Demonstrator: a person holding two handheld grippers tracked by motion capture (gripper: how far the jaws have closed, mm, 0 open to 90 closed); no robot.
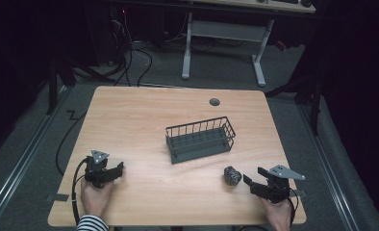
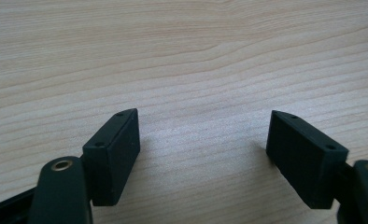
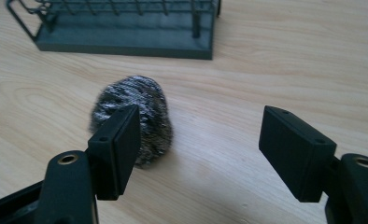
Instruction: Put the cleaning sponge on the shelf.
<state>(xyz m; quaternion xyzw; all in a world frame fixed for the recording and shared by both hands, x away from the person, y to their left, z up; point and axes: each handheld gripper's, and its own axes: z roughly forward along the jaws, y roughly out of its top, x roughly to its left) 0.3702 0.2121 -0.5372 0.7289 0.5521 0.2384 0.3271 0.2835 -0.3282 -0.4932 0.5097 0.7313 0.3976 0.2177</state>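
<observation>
While scouring pad lies loose on desk, between basket and right gripper, nothing counted as done; both grippers' jaws held apart, empty; pad to be gripped.

A light wooden table stands on grey carpet (black cables trail far left); a white-legged desk stands beyond, in dim light.

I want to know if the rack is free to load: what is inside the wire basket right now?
The wire basket holds nothing loose: just its grey base with rows of small holes. The steel scourer lies outside it on the table. The holes' depths are too small to see into.
</observation>
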